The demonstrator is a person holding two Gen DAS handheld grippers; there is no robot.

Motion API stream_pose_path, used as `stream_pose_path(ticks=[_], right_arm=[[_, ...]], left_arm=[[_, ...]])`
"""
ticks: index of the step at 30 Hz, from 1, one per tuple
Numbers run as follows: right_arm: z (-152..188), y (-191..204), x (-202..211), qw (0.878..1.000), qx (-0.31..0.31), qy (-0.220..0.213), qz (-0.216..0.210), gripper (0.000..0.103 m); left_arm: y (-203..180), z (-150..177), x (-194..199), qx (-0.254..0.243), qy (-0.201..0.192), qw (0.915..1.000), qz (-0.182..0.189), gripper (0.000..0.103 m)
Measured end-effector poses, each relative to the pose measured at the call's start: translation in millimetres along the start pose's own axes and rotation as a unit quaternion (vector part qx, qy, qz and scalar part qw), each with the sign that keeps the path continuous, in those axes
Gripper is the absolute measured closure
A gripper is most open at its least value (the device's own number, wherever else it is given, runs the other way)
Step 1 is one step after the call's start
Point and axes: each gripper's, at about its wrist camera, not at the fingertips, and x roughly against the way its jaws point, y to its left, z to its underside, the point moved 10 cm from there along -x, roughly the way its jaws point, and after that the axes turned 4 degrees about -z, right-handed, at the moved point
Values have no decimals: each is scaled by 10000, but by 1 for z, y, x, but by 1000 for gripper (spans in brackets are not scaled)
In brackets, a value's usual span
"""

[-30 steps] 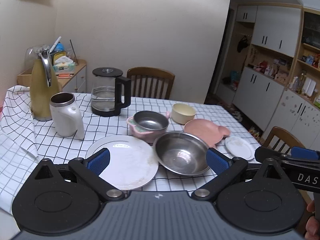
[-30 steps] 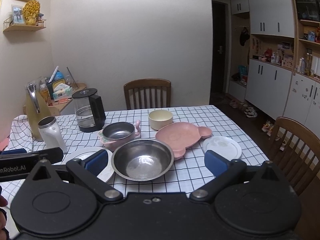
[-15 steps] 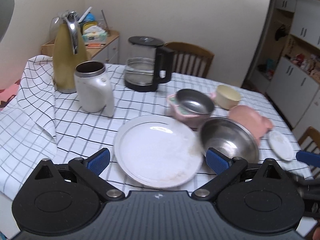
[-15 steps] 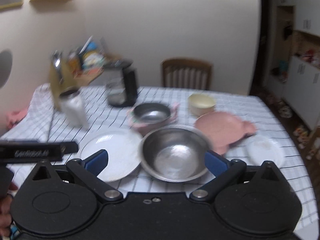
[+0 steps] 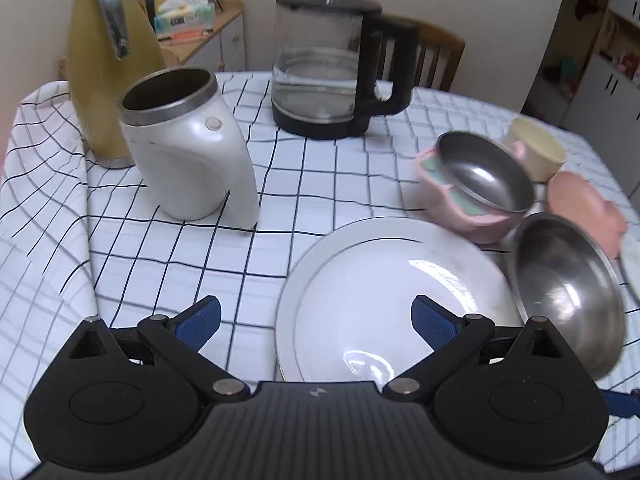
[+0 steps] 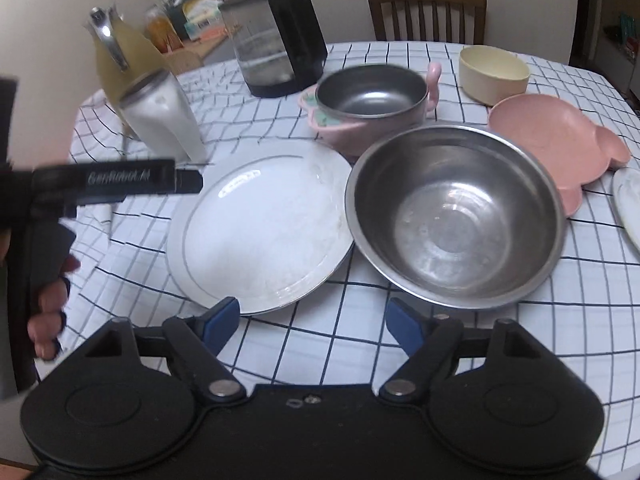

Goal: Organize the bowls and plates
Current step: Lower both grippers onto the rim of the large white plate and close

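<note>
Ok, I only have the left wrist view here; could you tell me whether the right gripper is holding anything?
Observer: No. The right gripper is empty; its jaws are closing over bare tablecloth, just in front of the big white plate and the steel bowl.
Operator: Thank you. Is there anything past the pink plate on my far right?
Observer: Yes, a small white plate lies just next to it, cut off by the edge of the picture.
</note>
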Motion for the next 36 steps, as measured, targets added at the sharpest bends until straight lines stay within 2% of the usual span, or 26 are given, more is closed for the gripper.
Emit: stream_pose_path(ticks=[4, 6, 8, 12, 14, 16, 22, 27, 29, 31, 36], right_arm=[[2, 0, -20, 9999, -128, 98, 18, 27], [1, -2, -31, 9993, -329, 192, 15, 30], [2, -4, -37, 9979, -590, 281, -41, 36], [-1, -8, -47, 9956, -889, 284, -25, 47], [-1, -12, -52, 9932, -1122, 318, -22, 52], [-1, -17, -56, 9889, -1441, 345, -66, 61], [0, -28, -65, 9783, -2040, 309, -161, 73], [-3, -29, -71, 9757, -2165, 300, -172, 80], [-4, -30, -73, 9748, -2206, 299, -157, 83], [-5, -30, -74, 9740, -2238, 276, -207, 89], [-4, -32, -72, 9714, -2346, 216, -283, 91]], left_arm=[[0, -6, -25, -83, 214, 9997, 31, 4], [0, -8, -36, -114, 321, 9994, 34, 9], [3, -9, -46, -120, 408, 9991, -41, 19], [6, -12, -58, -176, 522, 9985, -59, 26], [5, -13, -62, -201, 579, 9981, -3, 36], [5, -13, -66, -201, 650, 9977, 29, 40], [5, -16, -73, -114, 739, 9971, 166, 51], [5, -21, -78, -23, 791, 9963, 324, 62], [3, -22, -77, 5, 791, 9961, 397, 72], [1, -23, -77, 2, 790, 9960, 414, 73], [4, -23, -73, -14, 713, 9967, 390, 79]])
